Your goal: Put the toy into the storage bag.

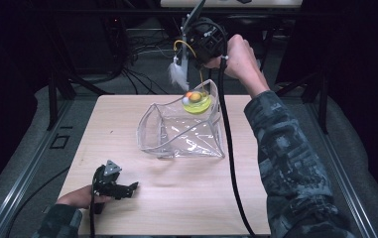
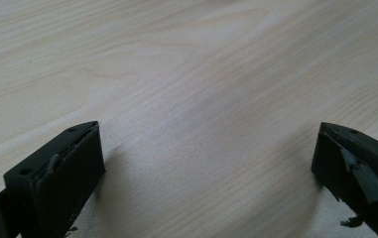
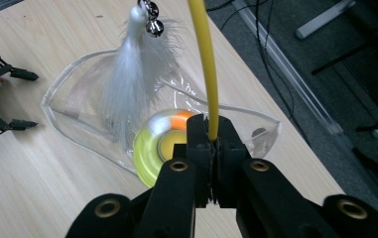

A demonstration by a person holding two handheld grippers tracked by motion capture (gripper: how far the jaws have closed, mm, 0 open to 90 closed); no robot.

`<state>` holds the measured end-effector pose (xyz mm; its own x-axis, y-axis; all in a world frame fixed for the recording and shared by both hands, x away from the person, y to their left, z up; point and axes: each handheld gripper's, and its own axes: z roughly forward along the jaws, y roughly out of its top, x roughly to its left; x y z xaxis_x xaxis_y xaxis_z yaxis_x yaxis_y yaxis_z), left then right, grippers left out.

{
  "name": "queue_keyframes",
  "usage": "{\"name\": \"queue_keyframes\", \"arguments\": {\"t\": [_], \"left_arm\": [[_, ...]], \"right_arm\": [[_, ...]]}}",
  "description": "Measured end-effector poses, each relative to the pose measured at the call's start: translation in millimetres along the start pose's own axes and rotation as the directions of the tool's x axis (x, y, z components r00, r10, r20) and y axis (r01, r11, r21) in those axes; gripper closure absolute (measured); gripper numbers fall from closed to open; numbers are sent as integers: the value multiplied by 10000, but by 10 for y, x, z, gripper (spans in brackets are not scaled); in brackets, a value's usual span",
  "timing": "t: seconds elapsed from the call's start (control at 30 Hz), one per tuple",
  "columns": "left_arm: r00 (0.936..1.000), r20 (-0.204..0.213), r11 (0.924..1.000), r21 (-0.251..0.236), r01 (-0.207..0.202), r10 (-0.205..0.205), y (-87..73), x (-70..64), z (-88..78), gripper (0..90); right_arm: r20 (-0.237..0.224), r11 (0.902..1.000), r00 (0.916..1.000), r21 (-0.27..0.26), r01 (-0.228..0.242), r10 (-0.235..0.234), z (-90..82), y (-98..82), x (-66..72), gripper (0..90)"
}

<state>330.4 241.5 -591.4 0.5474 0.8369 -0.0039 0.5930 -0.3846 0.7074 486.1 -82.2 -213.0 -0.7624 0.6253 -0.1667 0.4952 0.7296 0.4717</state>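
My right gripper [image 1: 199,62] [image 3: 210,136] hangs above the table's far side, shut on a thin yellow wand [image 3: 208,69]. A white feather [image 1: 178,74] [image 3: 127,84] and a small bell [image 3: 153,27] dangle from the wand. Below the jaws a round yellow toy with an orange ball [image 1: 196,101] [image 3: 159,148] sits at the far rim of a clear plastic bag [image 1: 184,134] [image 3: 72,106]; I cannot tell whether it rests in the bag. My left gripper [image 1: 131,190] [image 2: 209,168] lies low at the table's front left, open, with bare wood between its jaws.
The light wooden table [image 1: 176,203] ends in dark floor with cables and metal frame legs behind it. The right gripper's black cable [image 1: 231,148] trails across the table past the bag's right side. A sleeved forearm [image 1: 285,148] reaches over the right edge.
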Motion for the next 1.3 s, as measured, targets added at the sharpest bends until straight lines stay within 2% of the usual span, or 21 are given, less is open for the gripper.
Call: {"name": "queue_keyframes", "arguments": {"t": [0.1,0.5,1.3], "left_arm": [[10000,3,10000,-2,-8,8,0,0,0,0],[10000,5,10000,-8,9,-9,0,-2,0,0],[10000,16,10000,-1,-40,40,1,-2,0,0]], "right_arm": [[-190,10000,9998,91,-17,19,113,-9,23,884],[-570,9995,9983,286,-96,113,373,-63,48,884],[-940,9972,9953,722,-183,251,652,-258,37,884]]}}
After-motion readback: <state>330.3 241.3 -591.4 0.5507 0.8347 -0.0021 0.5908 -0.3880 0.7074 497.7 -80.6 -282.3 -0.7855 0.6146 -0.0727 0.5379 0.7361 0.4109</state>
